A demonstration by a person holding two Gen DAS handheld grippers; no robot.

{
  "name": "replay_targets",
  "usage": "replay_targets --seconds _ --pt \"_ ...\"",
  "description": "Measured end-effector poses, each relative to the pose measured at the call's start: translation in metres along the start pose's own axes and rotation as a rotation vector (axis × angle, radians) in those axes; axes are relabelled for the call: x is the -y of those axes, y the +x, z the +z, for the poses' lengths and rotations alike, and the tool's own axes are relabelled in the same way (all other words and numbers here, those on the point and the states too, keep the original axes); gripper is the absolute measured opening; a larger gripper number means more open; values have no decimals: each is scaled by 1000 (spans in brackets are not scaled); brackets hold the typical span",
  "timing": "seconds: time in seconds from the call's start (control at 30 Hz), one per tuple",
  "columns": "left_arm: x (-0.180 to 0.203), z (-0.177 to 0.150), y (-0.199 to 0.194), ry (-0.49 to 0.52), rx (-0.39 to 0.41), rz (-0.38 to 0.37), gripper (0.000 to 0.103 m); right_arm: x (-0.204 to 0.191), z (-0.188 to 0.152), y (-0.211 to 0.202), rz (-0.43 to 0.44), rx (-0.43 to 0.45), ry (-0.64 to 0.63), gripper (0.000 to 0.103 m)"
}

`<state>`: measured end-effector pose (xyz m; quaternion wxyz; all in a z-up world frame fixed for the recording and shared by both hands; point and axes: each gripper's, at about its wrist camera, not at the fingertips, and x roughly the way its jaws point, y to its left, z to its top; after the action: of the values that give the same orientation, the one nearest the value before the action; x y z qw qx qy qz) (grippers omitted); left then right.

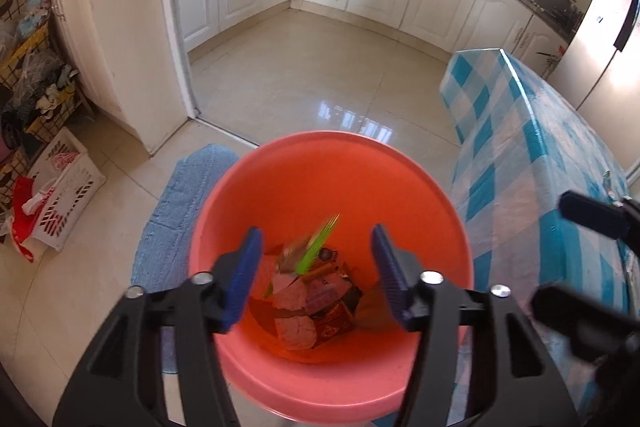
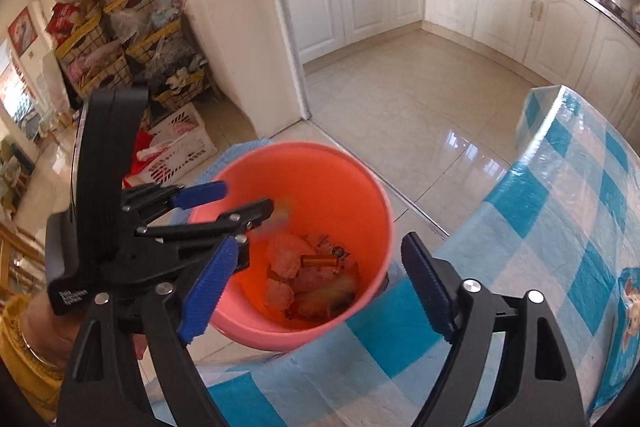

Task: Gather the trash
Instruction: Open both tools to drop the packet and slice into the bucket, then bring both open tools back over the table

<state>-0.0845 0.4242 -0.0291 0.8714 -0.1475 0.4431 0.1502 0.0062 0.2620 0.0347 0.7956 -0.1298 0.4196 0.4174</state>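
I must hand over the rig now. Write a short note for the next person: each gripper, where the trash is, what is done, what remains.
Left gripper: open, nothing between its jaws, poised over the orange bucket.
Right gripper: open and empty, above the table edge beside the bucket.
Trash: a blurred green piece is dropping into the bucket; crumpled pink paper and wrappers already lie at the bottom.
Done: several pieces binned.
Left: no loose trash shows on the visible part of the checked cloth; check the rest of the table and the floor.

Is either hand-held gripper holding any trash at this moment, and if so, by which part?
Neither. The left hand-held gripper stands open over the bucket, a blurred green piece loose between its fingers. The right hand-held gripper is open and empty.
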Motion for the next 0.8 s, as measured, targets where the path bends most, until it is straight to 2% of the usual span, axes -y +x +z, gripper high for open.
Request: replay_targets --seconds 0.03,0.1,0.13,0.27,0.57,0.8 --pt "-1 0 -1 -3 1 0 66 3 -1 -3 -5 6 16 84" --pt "-2 0 -3 -13 3 11 78 8 -3 -10 -10 15 45 85" --pt "-2 0 -5 -17 7 20 80 12 -5 -15 -22 24 61 88" --pt "0 -1 -10 -16 2 22 88 22 -13 -37 -51 53 106 89" --pt "-11 1 -27 -88 6 -5 89 52 -43 -81 -70 97 249 89" --pt "-1 -8 -45 -90 -7 -61 89 65 -71 -109 -94 134 310 89"
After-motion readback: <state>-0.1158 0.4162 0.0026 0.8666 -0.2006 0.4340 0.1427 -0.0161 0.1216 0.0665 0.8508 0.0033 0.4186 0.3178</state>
